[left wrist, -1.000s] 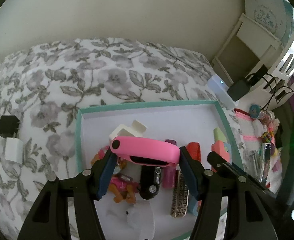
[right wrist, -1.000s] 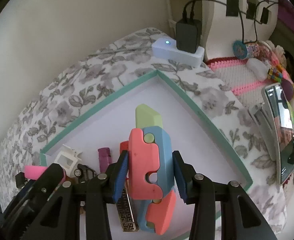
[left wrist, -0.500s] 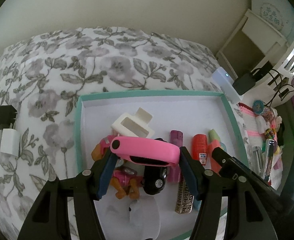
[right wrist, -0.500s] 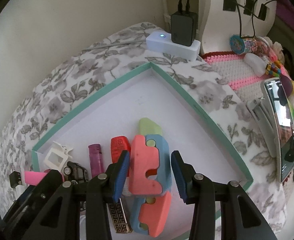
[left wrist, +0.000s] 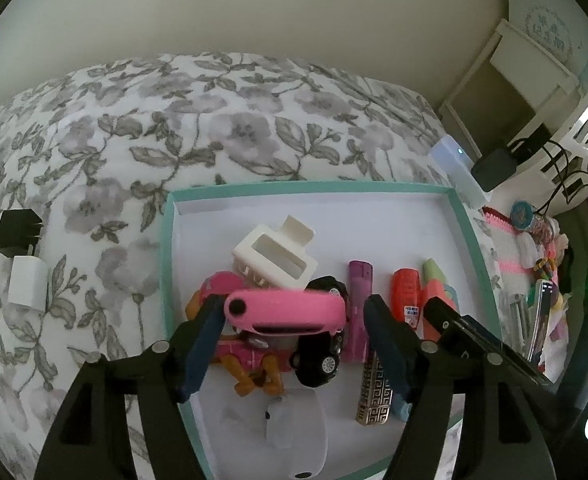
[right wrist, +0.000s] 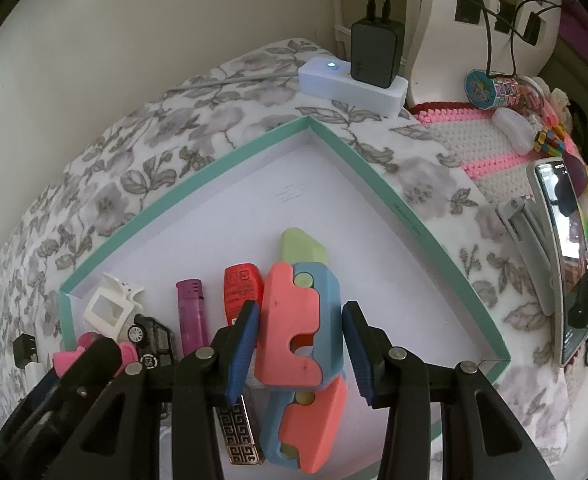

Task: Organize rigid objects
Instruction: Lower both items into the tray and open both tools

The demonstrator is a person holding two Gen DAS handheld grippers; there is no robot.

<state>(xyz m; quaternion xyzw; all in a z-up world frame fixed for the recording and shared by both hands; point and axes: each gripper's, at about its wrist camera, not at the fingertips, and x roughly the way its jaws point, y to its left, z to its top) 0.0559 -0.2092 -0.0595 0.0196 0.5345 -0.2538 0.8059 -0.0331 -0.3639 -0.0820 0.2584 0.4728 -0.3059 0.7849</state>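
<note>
One tray (left wrist: 166,264) held two lighters, one car (left wrist: 319,354). The left gripper (left wrist: 290,316) was opening around one pink case (left wrist: 286,310); the right gripper (right wrist: 299,338) clamped one knife toy (right wrist: 294,320).

In the shallow teal-rimmed box (left wrist: 461,224) on the floral bedspread (left wrist: 214,128), the white open-frame plastic clip (left wrist: 274,256) lies toward the left wall, the purple lighter (left wrist: 358,308) right of it, the red lighter (left wrist: 406,296) next, toward the right wall.
</note>
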